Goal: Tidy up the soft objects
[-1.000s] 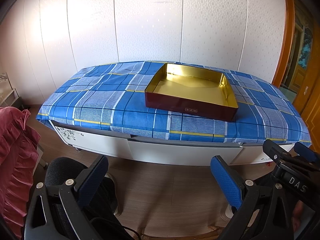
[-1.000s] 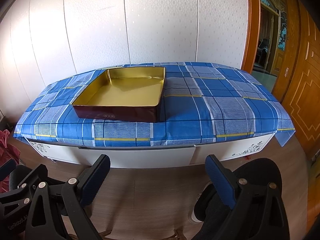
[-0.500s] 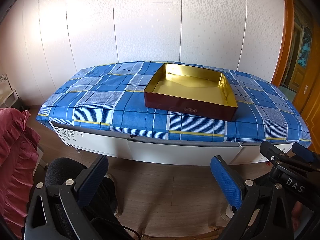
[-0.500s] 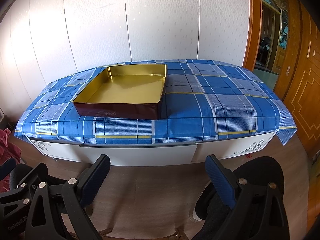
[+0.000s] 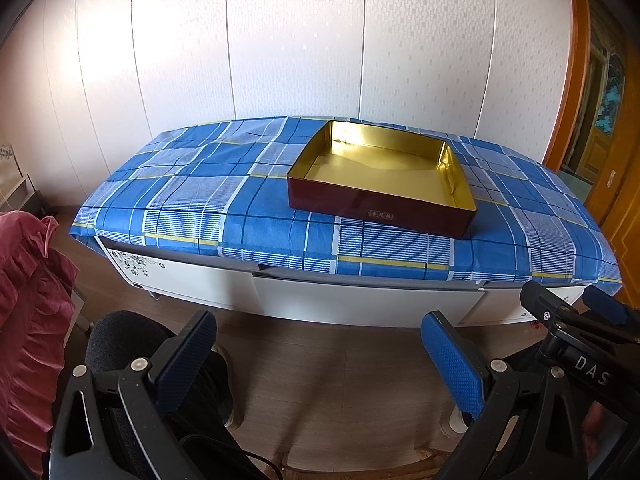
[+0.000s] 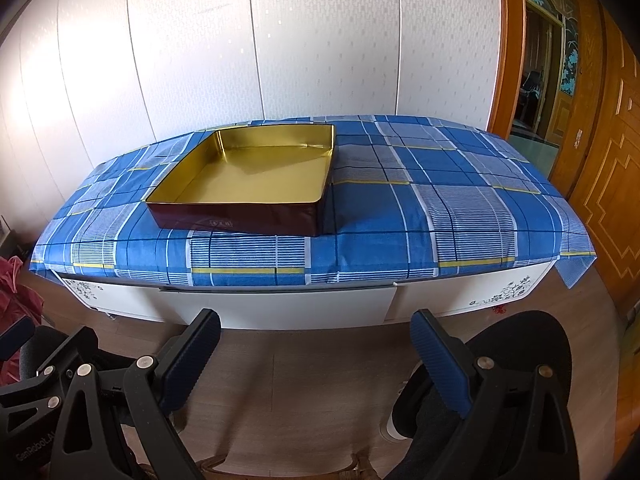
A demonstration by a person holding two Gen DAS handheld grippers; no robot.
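Note:
A dark red tin tray with a gold inside (image 5: 456,176) (image 6: 320,184) sits empty on a low white cabinet draped in a blue plaid cloth (image 5: 192,196) (image 6: 460,208). Pink ruffled fabric (image 5: 28,304) (image 6: 16,280) hangs at the far left, off the cabinet. My left gripper (image 5: 320,352) is open above the wooden floor, well short of the cabinet, with nothing between its blue pads. My right gripper (image 6: 316,344) is likewise open and empty; part of it (image 5: 576,320) shows at the right edge of the left wrist view.
A white panelled wall (image 6: 320,40) backs the cabinet. A wooden door frame and doorway (image 6: 536,64) stand at the right. Dark rounded knees or shoes (image 5: 124,336) (image 6: 520,344) sit below the grippers. Wooden floor (image 6: 304,392) lies between me and the cabinet.
Both views have shifted slightly, with the cabinet and tray sitting a touch higher in frame. Both grippers stay open.

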